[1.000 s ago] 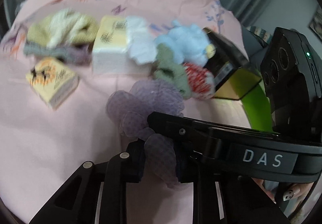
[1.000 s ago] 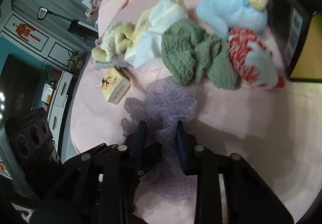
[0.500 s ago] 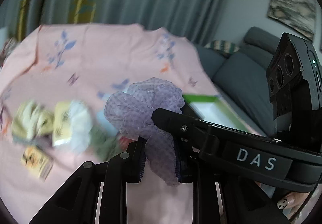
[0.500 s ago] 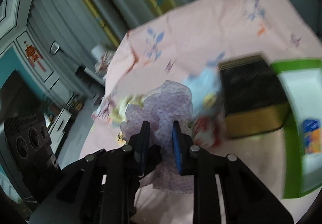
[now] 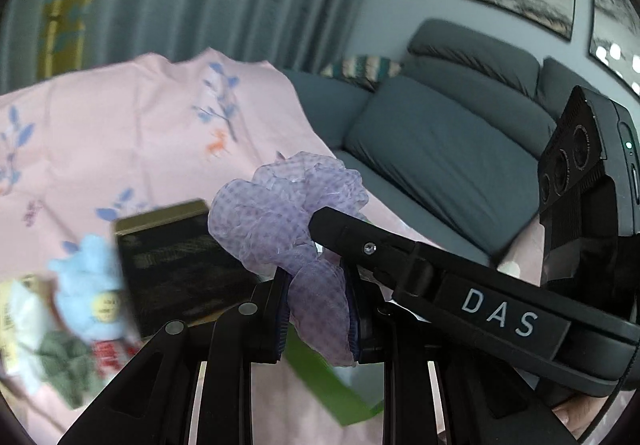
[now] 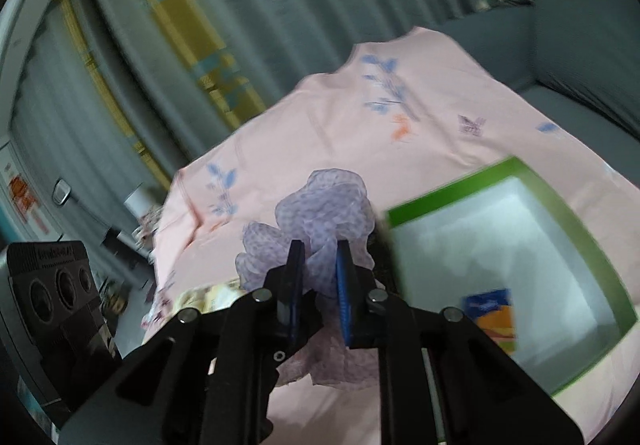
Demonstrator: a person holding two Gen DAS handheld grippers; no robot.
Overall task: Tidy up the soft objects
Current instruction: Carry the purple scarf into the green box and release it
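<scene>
Both grippers are shut on one purple mesh scrunchie (image 5: 280,217), held in the air above the pink tablecloth (image 5: 120,133). My left gripper (image 5: 318,309) pinches its lower fold. My right gripper (image 6: 318,281) pinches the scrunchie (image 6: 320,213) from the other side, and its body crosses the left wrist view (image 5: 440,277). A green box with a white inside (image 6: 560,213) lies open to the right of the scrunchie. A blue plush toy (image 5: 86,285), a green scrunchie (image 5: 64,365) and a red-and-white soft item (image 5: 110,357) lie blurred at lower left.
A black-and-gold box (image 5: 176,257) stands by the blue plush. A blue-and-orange packet (image 6: 492,317) lies inside the green box. A grey sofa (image 5: 440,133) is beyond the table's far edge, with curtains (image 6: 240,25) behind.
Both grippers lifted the purple scrunchie off the tablecloth and swung right, away from the soft pile, toward the green box. The views tilted up to the sofa and curtains.
</scene>
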